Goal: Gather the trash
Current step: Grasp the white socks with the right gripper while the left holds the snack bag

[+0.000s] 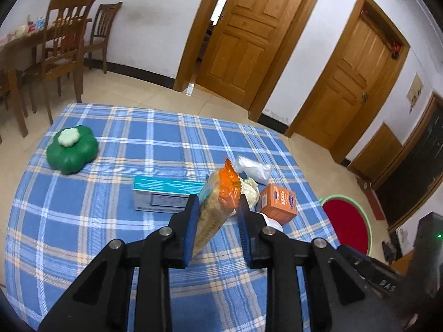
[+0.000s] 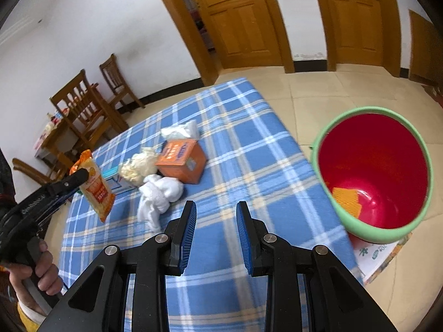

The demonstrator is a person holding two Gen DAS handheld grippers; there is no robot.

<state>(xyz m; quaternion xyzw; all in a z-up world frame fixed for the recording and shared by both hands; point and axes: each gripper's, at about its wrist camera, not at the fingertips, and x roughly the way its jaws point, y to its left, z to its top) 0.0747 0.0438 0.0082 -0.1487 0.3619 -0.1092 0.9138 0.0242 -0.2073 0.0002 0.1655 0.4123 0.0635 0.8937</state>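
My left gripper [image 1: 218,207] is shut on an orange snack packet [image 1: 218,199] and holds it above the blue plaid table [image 1: 110,221]; the packet also shows in the right wrist view [image 2: 95,185]. My right gripper [image 2: 216,215] is open and empty above the table's near part. A red bin with a green rim [image 2: 373,174] stands on the floor to the right of the table, with an orange wrapper [image 2: 346,197] inside. On the table lie an orange box [image 2: 182,160], white crumpled tissue [image 2: 157,196], a yellowish crumpled wad [image 2: 138,166], a clear plastic bag [image 2: 181,130] and a teal box [image 1: 163,193].
A green flower-shaped container [image 1: 72,149] sits at the table's far left. Wooden chairs [image 1: 63,47] and a dining table stand by the wall on the left. Two wooden doors [image 1: 243,36] are behind. A printed sheet [image 2: 379,257] lies under the bin.
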